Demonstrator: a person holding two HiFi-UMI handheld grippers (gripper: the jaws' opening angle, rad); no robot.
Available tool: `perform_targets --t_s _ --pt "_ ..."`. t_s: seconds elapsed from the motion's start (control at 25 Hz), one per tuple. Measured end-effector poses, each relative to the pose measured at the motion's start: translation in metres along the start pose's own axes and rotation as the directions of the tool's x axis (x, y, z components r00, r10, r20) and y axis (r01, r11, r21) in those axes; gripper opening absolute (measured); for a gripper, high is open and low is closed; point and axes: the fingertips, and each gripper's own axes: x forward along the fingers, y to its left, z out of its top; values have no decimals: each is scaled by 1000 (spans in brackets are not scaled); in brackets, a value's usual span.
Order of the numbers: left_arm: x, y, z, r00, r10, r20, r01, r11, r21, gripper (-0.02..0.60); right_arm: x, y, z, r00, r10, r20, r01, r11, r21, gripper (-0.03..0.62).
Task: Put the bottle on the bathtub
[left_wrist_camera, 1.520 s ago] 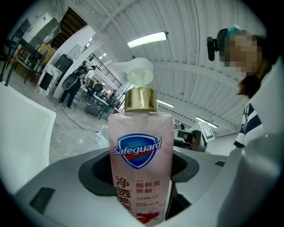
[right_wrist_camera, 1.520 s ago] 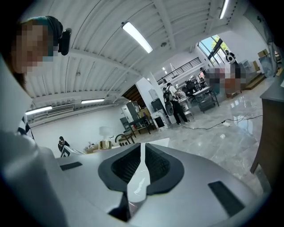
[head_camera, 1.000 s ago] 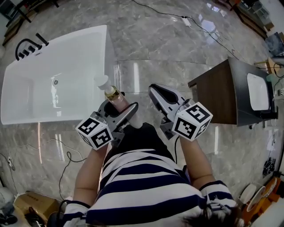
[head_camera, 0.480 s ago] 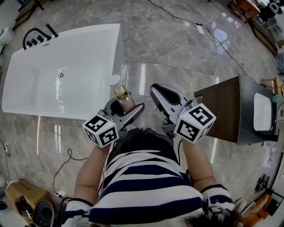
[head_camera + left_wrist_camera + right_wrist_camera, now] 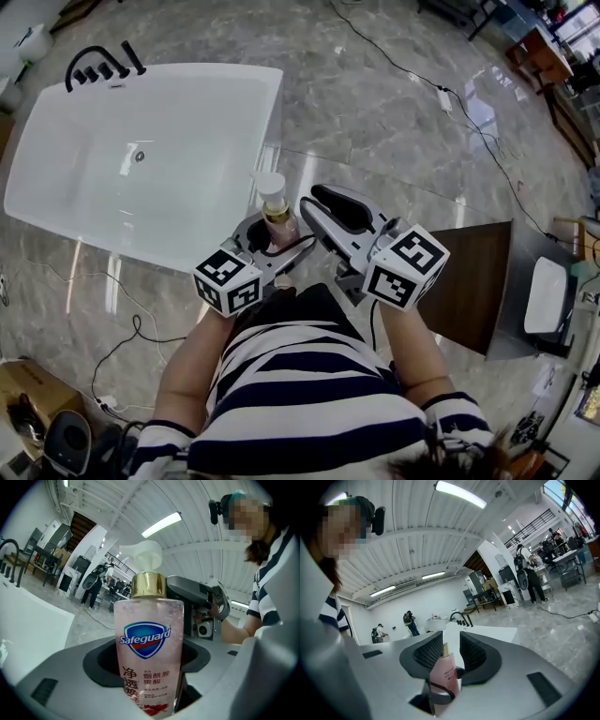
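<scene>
The left tool (image 5: 277, 236) is clamped on the bottle (image 5: 149, 653), its two grey jaws pressed on the sides of the body, low down. The bottle stands upright in that grip: a clear body with pale pink liquid, a gold collar and a white pump head on top. Its label bears a blue shield with a red sweep and the word "Safeguard" in white. Below it run red Chinese characters, large "净透" with a further pair cut off by the jaw, and beside them smaller "烟酰胺" over "果酸". Finer print lower down is too small to read.

In the head view the bottle is held above the grey marble floor (image 5: 394, 112), just beside the near right corner of the white bathtub (image 5: 216, 103) and not on its rim. A black tap (image 5: 98, 64) stands at the tub's far end.

The right tool (image 5: 451, 649) is close beside the left one. Its jaws stand apart and have just been opening, and nothing is between its ribbed pads; the bottle shows through the gap, beyond the tips
</scene>
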Motion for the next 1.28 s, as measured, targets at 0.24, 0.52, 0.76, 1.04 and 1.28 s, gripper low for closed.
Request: perform_targets --t_s 0.24,0.52,0.76,1.04,1.28 --pt "6 29 3 1000 28 -10 -28 1000 -2 318 37 2 11 995 82 -48 -84 996 -37 173" --pt "15 47 3 998 39 -58 -35 997 71 318 82 0 8 986 90 -140 -99 994 -56 242" --pt "26 69 0 993 57 -107 -48 996 81 319 105 -20 10 972 92 -216 -111 991 -77 201" --pt "54 99 2 986 101 -130 -85 989 123 319 116 -52 12 943 144 -299 -177 980 -86 198" --pt "81 125 1 983 133 -125 -117 985 126 319 127 -83 9 919 188 -347 -229 970 -80 198"
